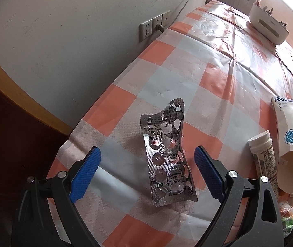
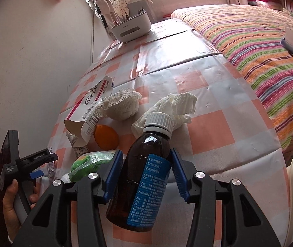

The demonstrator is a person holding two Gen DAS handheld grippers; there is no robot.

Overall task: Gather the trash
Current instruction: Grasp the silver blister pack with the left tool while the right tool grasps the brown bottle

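Observation:
An empty silver pill blister pack (image 1: pixel 167 154) lies on the checked tablecloth (image 1: pixel 187 72), between the spread blue pads of my open left gripper (image 1: pixel 147 156). My right gripper (image 2: pixel 146 160) is shut on a brown medicine bottle (image 2: pixel 140 183) with a white cap and blue label, held above the table. The left gripper also shows in the right wrist view (image 2: pixel 35 173), held in a hand at the lower left. Other trash on the table: an open medicine box (image 2: pixel 88 111), a crumpled tissue (image 2: pixel 171 109), an orange peel (image 2: pixel 106 136), a green wrapper (image 2: pixel 88 162).
A white tube bottle (image 1: pixel 263 160) and an open carton (image 1: pixel 288 135) lie right of the blister pack. A white organiser box (image 2: pixel 131 28) stands at the table's far end. A lace-edged cloth bundle (image 2: pixel 123 105) sits mid-table. A striped bed (image 2: pixel 259 51) borders the right; the wall is left.

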